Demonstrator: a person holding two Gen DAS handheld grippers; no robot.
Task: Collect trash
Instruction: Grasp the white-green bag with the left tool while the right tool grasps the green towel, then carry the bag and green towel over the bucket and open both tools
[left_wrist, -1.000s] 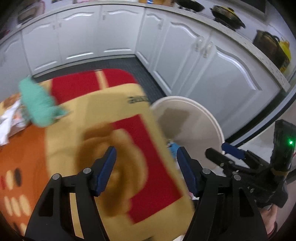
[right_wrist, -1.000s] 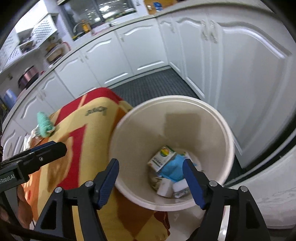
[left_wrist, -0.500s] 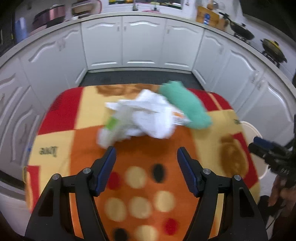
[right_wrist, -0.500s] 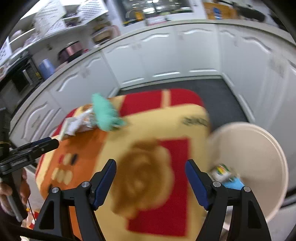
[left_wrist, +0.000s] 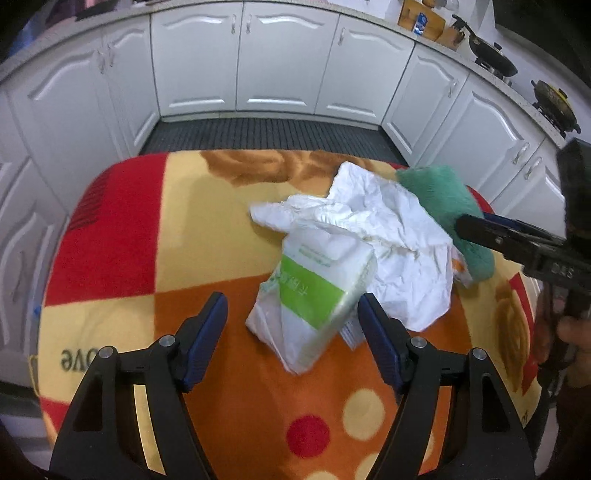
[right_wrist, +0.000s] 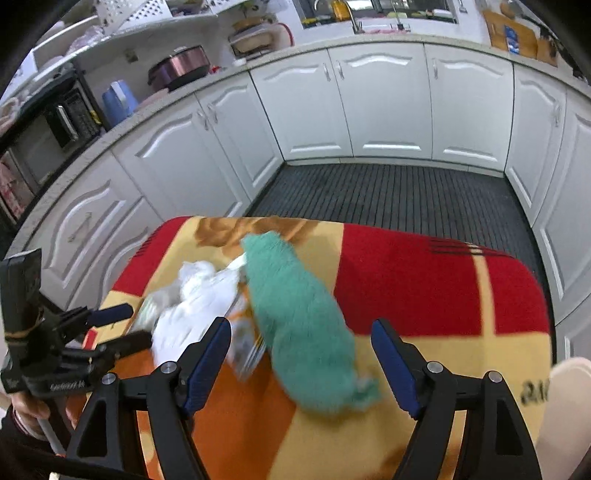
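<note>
Both empty grippers, left (left_wrist: 291, 325) and right (right_wrist: 301, 356), gape apart; crumpled paper (left_wrist: 384, 236) overlapping the packet (left_wrist: 314, 291) risks a snagged pickup.

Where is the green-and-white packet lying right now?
In the left wrist view, the green-and-white packet lies on the blanket, against the crumpled white paper, ahead of the open left gripper.

Tissue pack (left_wrist: 314, 291) on blanket (left_wrist: 147, 229), crumpled paper (left_wrist: 388, 236) behind it, cloth (left_wrist: 447, 206) right of paper.
</note>
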